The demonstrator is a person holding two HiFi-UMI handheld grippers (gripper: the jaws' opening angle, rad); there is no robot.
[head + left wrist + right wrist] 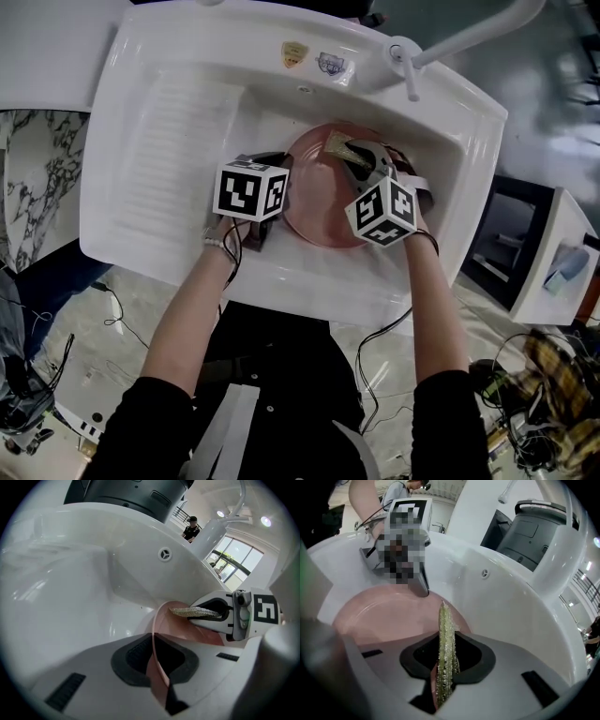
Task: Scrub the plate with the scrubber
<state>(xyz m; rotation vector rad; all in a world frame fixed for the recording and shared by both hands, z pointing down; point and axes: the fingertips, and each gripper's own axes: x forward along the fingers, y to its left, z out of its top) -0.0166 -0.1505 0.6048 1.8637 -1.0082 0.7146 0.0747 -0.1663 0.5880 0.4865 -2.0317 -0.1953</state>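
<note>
Forearms (187, 319) in black sleeves reach from the near edge of the white sink (169, 131) into its basin, one gripper in each hand. On the left, the left gripper (157, 665) has its jaws nearly closed on the left rim of the pink plate (319, 202), which passes edge-on through the gap between the pads, so this hand is steadying the dish. The plate sits in the basin toward its back wall, under the faucet (469, 33), with its face turned up and open to the right. The right gripper (446, 667) hangs over the plate's right side, its jaws pinched on the scrubber (446, 634), a thin greenish mesh pad gripped on its edge. The pad's long axis runs straight out of the jaws toward the back wall of the sink, and its free end lies over the far part of the plate's face, near the rim. Whether it touches the surface I cannot tell. The plate's open face lies below and to the left of the right jaws, so the right hand is the one placed to scrub. It probably needs to press the pad down and sweep it leftward across the face.
</note>
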